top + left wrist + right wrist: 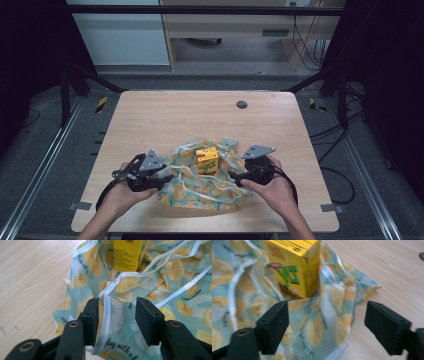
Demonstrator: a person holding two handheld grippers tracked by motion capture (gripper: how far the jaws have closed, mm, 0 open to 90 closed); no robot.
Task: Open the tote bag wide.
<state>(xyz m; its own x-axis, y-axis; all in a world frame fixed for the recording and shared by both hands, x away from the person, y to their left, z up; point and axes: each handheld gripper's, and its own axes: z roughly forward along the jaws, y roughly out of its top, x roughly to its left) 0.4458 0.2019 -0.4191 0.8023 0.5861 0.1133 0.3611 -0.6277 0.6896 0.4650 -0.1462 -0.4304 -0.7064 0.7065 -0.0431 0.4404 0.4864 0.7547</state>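
We have bare worktop (200, 112) across the whole far half, broken just by a small dark round cap (242, 104) near the far edge, so a hand could pass there freely. Nearer us, the crumpled lemon-print bag (200, 192) spreads between our two grippers, with the yellow carton (207, 159) standing upright in its middle as the one tall obstacle. White handle loops (140, 273) lie loose over the cloth. Strips of open wood remain left and right of the bag.
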